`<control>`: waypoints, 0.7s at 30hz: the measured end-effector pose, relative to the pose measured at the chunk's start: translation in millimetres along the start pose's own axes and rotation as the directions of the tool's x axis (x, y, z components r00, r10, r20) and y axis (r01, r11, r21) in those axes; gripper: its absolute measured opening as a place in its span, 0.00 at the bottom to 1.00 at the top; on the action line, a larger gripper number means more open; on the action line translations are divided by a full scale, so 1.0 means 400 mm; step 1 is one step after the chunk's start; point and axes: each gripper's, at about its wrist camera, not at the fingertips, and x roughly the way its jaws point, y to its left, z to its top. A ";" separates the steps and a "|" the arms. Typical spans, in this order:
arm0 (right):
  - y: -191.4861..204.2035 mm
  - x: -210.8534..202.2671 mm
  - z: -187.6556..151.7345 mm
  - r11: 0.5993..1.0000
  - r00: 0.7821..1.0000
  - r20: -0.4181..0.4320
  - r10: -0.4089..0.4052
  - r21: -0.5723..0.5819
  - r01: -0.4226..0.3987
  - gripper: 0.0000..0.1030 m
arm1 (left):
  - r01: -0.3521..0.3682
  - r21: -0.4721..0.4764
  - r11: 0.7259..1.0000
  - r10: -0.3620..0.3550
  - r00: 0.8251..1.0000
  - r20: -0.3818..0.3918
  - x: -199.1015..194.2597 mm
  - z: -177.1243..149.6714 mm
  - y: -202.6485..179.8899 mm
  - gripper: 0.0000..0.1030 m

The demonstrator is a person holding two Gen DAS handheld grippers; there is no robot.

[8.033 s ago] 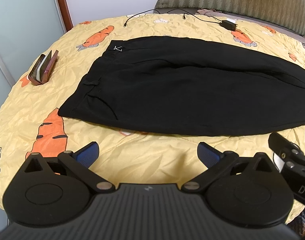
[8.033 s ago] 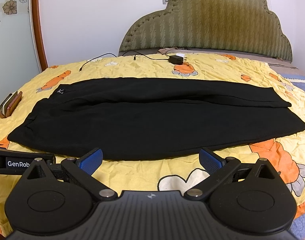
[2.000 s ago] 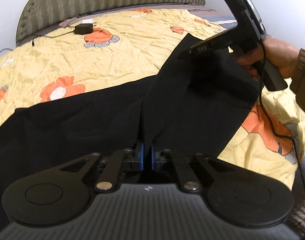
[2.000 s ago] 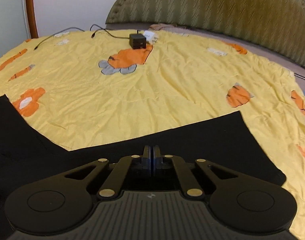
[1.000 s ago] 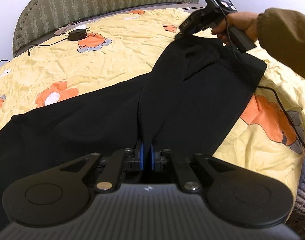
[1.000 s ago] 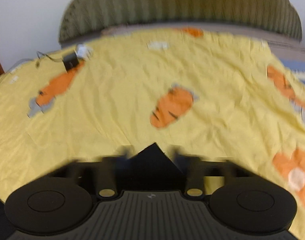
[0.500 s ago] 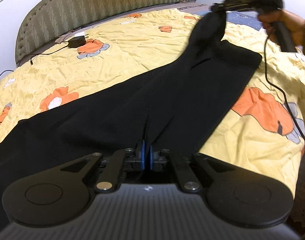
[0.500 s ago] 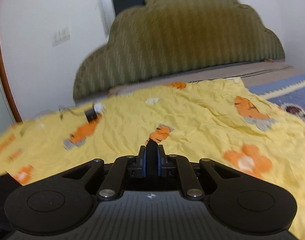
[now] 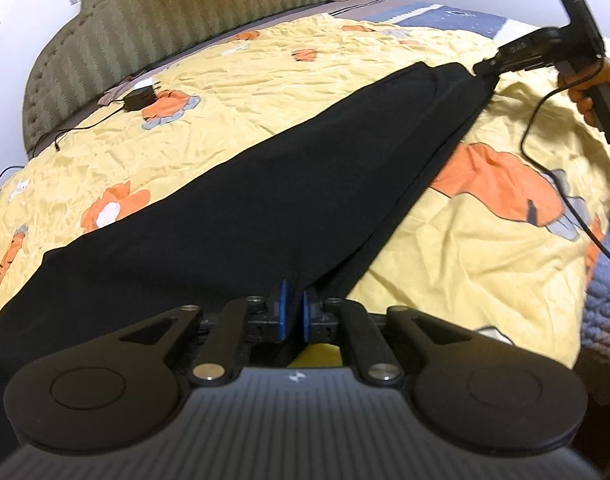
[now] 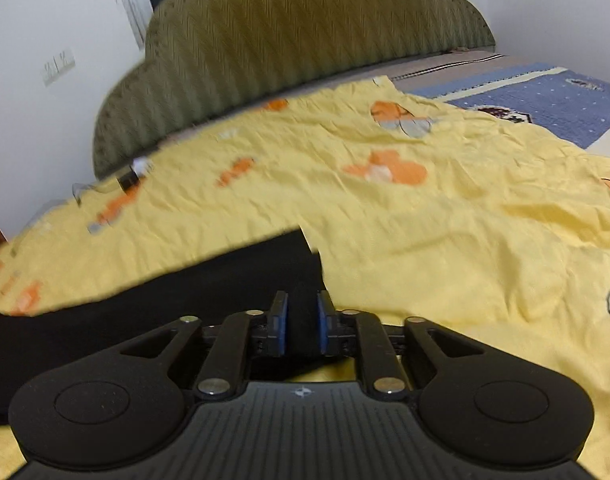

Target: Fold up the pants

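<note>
Yellow carrot-print bedspread (image 9: 233, 92) under black pants (image 9: 265, 208), olive padded headboard (image 10: 297, 36) behind.

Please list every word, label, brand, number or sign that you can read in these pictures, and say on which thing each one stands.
None can be read.
Small white emblem on the left tool, on its body: a mark, not letters.
The same emblem on the right tool: a mark, not letters.
Wall plate: blurred, nothing readable.
Black pants, yellow bedspread: no text visible.

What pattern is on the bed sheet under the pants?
The bed sheet is yellow with orange cartoon prints, clearest in the left wrist view, under the black pants.
</note>
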 end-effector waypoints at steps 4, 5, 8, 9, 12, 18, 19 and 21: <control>0.003 -0.033 0.006 0.990 0.991 0.019 -0.134 -0.034 0.135 0.54 | 0.029 0.036 0.999 -0.030 0.999 0.023 -0.035 -0.009 -0.010 0.29; -0.004 -0.050 0.016 0.990 0.989 0.054 -0.140 -0.023 0.141 0.56 | 0.035 0.043 0.998 -0.036 0.999 0.029 -0.043 -0.011 -0.013 0.31; -0.020 -0.050 0.066 0.999 0.998 0.052 -0.024 -0.022 0.025 0.56 | 0.067 0.031 0.997 -0.069 0.996 0.056 -0.065 -0.006 -0.015 0.36; -0.017 -0.038 0.080 1.000 0.999 0.037 0.008 -0.029 -0.007 0.56 | 0.073 0.012 0.997 -0.074 0.995 0.064 -0.067 0.001 -0.010 0.40; -0.007 0.030 0.109 0.999 1.000 -0.015 0.028 -0.034 -0.028 0.56 | 0.070 -0.081 0.994 -0.063 0.995 0.078 -0.060 0.026 0.015 0.47; -0.013 0.138 0.111 0.996 0.988 -0.126 0.085 0.017 -0.084 0.16 | 0.067 -0.170 0.983 -0.053 0.995 0.090 -0.054 0.060 0.051 0.60; -0.005 0.135 0.109 0.998 0.991 -0.122 0.051 -0.018 -0.054 0.08 | 0.060 -0.163 0.985 -0.045 0.995 0.091 -0.057 0.061 0.050 0.65; -0.002 0.114 0.106 0.998 0.996 -0.088 0.028 -0.049 -0.033 0.08 | 0.047 -0.141 0.989 -0.034 0.995 0.095 -0.059 0.061 0.045 0.70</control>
